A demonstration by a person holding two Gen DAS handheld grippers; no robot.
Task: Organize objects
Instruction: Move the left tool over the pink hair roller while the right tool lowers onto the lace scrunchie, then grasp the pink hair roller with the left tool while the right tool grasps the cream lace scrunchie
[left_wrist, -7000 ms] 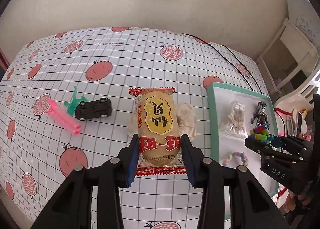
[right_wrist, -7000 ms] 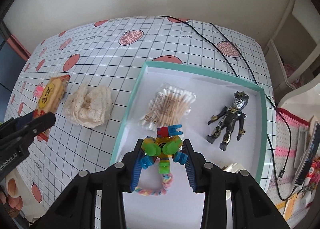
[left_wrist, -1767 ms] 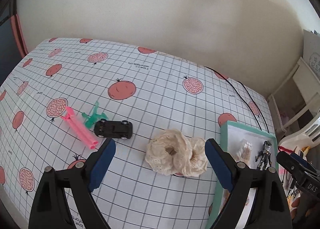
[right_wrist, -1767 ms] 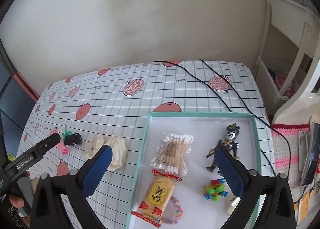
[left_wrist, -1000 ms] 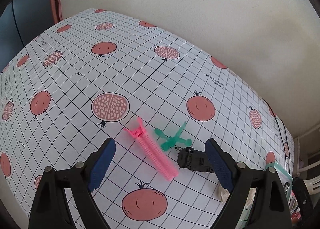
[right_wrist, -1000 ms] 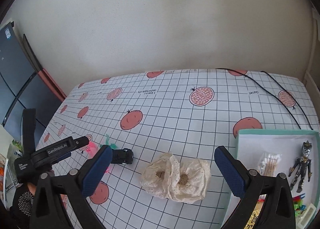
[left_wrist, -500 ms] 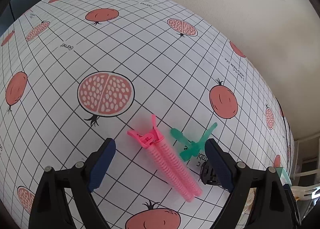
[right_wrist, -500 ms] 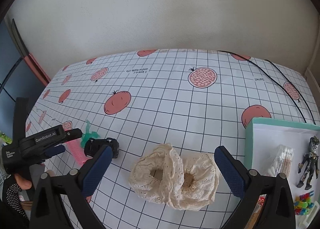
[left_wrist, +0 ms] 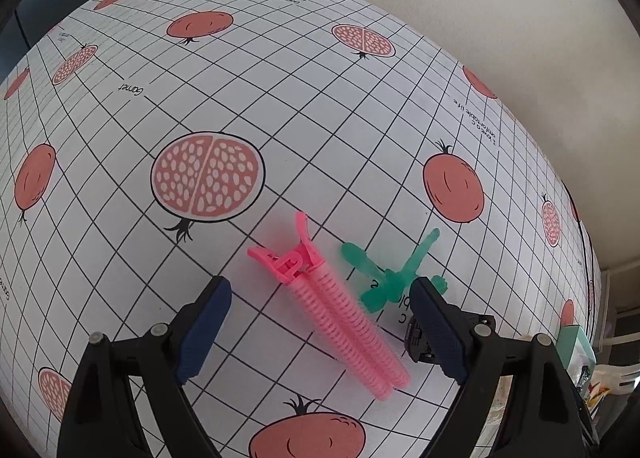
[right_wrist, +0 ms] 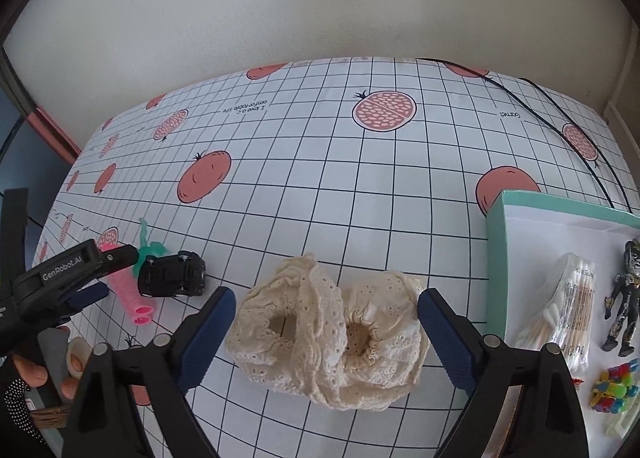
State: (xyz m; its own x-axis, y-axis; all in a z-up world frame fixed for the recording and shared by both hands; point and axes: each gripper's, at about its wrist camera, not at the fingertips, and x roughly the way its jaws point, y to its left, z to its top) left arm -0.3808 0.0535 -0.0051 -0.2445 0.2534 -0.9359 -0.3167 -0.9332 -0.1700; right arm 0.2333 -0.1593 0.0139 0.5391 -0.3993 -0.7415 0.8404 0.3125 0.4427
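Since a second ago both tools have dropped low—the left gripper point(left_wrist: 320, 314), spread, straddles the pink hair clip point(left_wrist: 340, 314), the right gripper point(right_wrist: 326, 318), closing, brackets the cream scrunchies point(right_wrist: 332, 338) untouched—farther off waits the teal tray point(right_wrist: 496, 226), presumably their destination.

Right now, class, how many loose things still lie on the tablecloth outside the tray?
4: pink hair roller, green toy beside it, black toy car next along, cream lace scrunchies nearest the tray. Others may be hidden.
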